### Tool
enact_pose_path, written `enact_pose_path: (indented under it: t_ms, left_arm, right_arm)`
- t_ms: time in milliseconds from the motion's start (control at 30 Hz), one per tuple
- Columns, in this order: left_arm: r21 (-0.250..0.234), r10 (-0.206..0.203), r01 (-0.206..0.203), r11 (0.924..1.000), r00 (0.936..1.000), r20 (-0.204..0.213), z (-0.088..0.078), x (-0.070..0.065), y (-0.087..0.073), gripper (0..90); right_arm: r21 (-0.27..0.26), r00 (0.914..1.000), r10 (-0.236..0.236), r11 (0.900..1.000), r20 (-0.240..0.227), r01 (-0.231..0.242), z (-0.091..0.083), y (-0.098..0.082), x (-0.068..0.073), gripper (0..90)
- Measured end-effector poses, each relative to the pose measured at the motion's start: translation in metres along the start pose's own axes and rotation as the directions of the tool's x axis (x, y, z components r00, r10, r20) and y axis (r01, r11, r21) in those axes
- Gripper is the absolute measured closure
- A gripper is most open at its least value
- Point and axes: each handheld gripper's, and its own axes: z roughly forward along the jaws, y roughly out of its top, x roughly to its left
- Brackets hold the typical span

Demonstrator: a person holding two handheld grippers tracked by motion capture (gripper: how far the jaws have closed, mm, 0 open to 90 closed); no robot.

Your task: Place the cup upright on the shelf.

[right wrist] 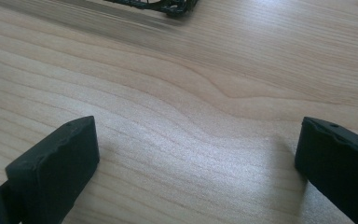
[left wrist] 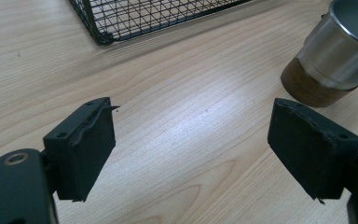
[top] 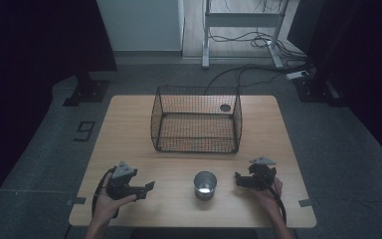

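A steel cup (top: 205, 184) with a brown base stands upright near the table's front edge, between my two grippers. My left gripper (top: 146, 188) rests low at the front left, jaws wide open and pointed toward the cup. In the left gripper view the cup (left wrist: 340, 51) sits beyond the right jaw, and my left gripper (left wrist: 191, 154) holds nothing. At the front right, my right gripper (top: 238, 179) points left at the cup with open jaws. The right gripper view has my right gripper (right wrist: 196, 168) wide apart over bare wood.
A black wire mesh basket (top: 197, 144) stands open-topped at the middle of the wooden table (top: 129, 129); its corner (left wrist: 103, 37) appears in the left gripper view. Dark floor, cables and a desk frame (top: 241, 20) lie beyond the far edge.
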Motion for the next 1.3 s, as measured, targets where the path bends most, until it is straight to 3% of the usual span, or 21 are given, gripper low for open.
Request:
enact_pose_path:
  t_ms: [300,767,1000,1300]
  left_arm:
    - [0.000,-0.003,0.003,1.0000,1.0000,0.001,0.000,0.001,0.000,15.3]
    - [0.002,-0.002,0.002,1.0000,1.0000,0.000,0.001,0.001,0.000,15.3]
    - [-0.001,-0.002,0.002,1.0000,1.0000,0.000,0.000,0.001,0.000,15.3]
    - [0.012,0.005,-0.005,0.9999,1.0000,0.001,0.004,-0.002,0.000,15.3]
  right_arm:
    - [-0.018,0.9997,0.021,1.000,0.009,-0.021,-0.004,-0.001,-0.001,6.5]
    - [-0.093,0.9988,0.048,0.994,-0.006,-0.048,-0.020,0.000,-0.006,11.6]
    - [-0.150,0.9977,0.060,0.987,-0.032,-0.064,-0.038,0.002,-0.006,13.2]
    - [-0.213,0.9965,0.027,0.976,-0.079,-0.043,-0.061,0.009,0.004,13.7]
